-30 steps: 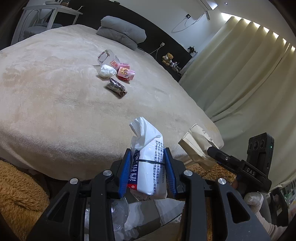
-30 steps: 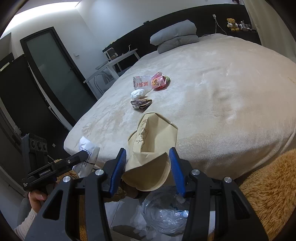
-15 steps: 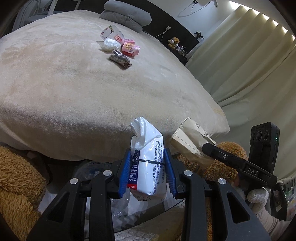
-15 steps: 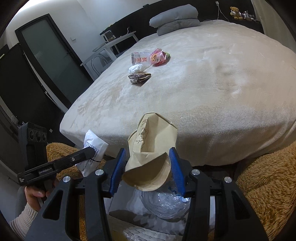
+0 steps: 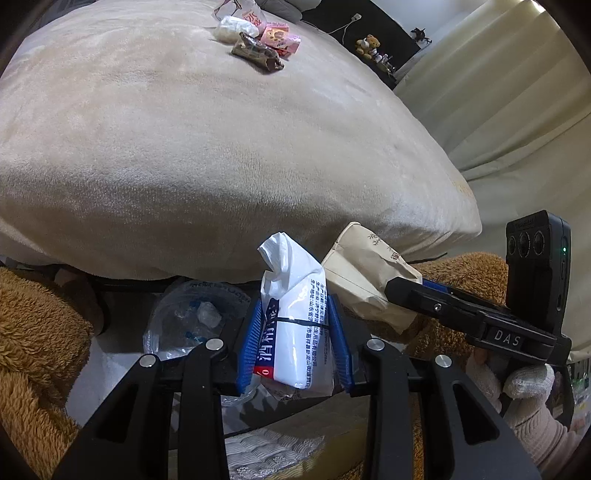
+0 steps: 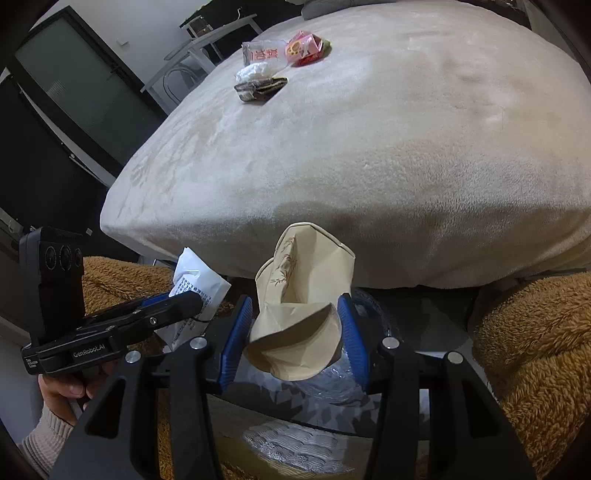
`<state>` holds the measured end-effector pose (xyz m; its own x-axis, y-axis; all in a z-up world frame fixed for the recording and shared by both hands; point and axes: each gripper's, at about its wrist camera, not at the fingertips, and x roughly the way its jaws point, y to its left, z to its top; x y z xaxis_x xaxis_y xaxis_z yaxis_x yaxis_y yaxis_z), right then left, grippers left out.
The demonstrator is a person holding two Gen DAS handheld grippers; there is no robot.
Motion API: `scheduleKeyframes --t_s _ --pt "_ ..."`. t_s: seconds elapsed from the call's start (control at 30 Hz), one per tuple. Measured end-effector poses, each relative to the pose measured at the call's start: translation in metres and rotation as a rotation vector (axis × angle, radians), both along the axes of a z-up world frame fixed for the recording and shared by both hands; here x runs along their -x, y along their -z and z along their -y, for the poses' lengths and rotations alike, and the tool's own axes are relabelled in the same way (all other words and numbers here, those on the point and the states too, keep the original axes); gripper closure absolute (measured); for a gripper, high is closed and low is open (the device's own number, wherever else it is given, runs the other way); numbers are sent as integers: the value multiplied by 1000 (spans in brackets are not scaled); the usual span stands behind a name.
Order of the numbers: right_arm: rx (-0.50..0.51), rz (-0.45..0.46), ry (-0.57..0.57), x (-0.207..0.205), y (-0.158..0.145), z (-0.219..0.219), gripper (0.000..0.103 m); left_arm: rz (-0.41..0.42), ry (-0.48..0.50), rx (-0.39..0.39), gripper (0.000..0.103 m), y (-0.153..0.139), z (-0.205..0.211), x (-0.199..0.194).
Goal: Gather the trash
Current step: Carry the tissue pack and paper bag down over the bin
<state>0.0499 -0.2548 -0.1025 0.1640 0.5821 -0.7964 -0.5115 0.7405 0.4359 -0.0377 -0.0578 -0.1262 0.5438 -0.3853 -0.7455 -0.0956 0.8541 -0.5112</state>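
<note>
My left gripper [image 5: 293, 339] is shut on a white plastic packet [image 5: 295, 314] with blue print. My right gripper [image 6: 293, 339] is shut on a crumpled beige paper bag [image 6: 303, 306]. Both hang below the bed's front edge, over a clear plastic trash bag [image 5: 184, 321] on the floor, which also shows under the paper bag [image 6: 332, 380]. The right gripper and its paper bag show in the left wrist view [image 5: 369, 280]; the left gripper and packet show in the right wrist view [image 6: 195, 291]. More trash lies far back on the bed: a brown wrapper [image 5: 256, 55], a pink packet [image 5: 279, 37], a white wad [image 5: 231, 29].
The beige bed [image 5: 221, 147] fills the view ahead. Brown fluffy fabric [image 5: 33, 350] lies on both sides of the trash bag. Curtains [image 5: 517, 110] hang at the right. A dark door [image 6: 74, 92] and a small table [image 6: 207, 37] stand to the left of the bed.
Both grippers have dropped from bed height to below the bed's edge, still holding their trash. The clear trash bag has come into fuller view beneath them.
</note>
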Motion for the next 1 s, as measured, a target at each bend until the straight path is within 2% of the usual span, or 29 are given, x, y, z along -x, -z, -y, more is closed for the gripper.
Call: scheduleKeyframes --t_s 0.33,0.6,1.0 --pt "60 -120 7 -10 29 -6 55 -121 10 -30 69 23 1 -10" --pt "104 -212 16 -17 50 -13 55 -239 -14 -4 69 46 -4 -20" --pt "168 -286 21 -22 66 -23 54 -320 -4 -27 69 64 -2 -23"
